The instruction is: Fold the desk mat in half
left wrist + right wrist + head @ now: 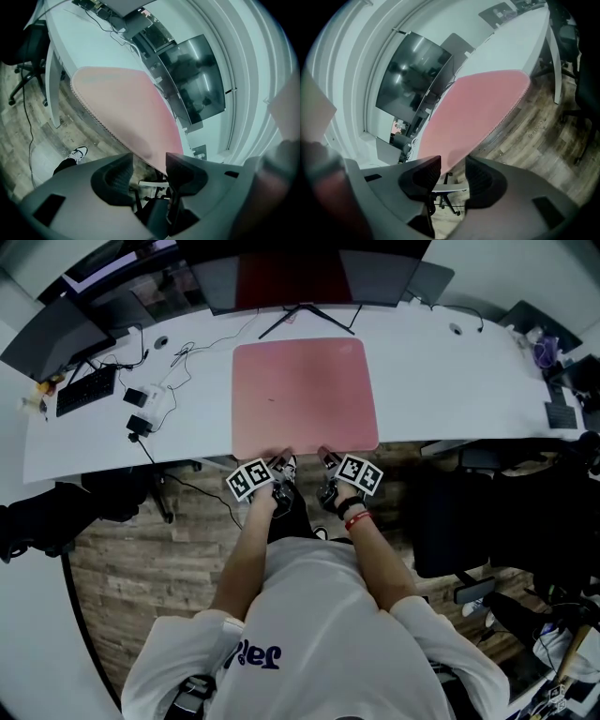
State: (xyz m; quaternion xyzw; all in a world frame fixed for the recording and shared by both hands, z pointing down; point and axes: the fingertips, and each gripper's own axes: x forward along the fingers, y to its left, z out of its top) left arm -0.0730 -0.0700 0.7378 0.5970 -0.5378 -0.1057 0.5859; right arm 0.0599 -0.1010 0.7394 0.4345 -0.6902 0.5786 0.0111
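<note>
Pink rectangular desk mat (pixel 305 395) lies flat; left gripper (pixel 281 465) and right gripper (pixel 326 459) straddle its near edge, jaws parted. Next, probably: pinch it, then lift toward its far edge.

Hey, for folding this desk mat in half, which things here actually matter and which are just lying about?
Part of the job:
- pink desk mat
- left gripper and right gripper, jaws open around its near edge

Just lying about:
- keyboard
- cables
- monitors
- office chair
</note>
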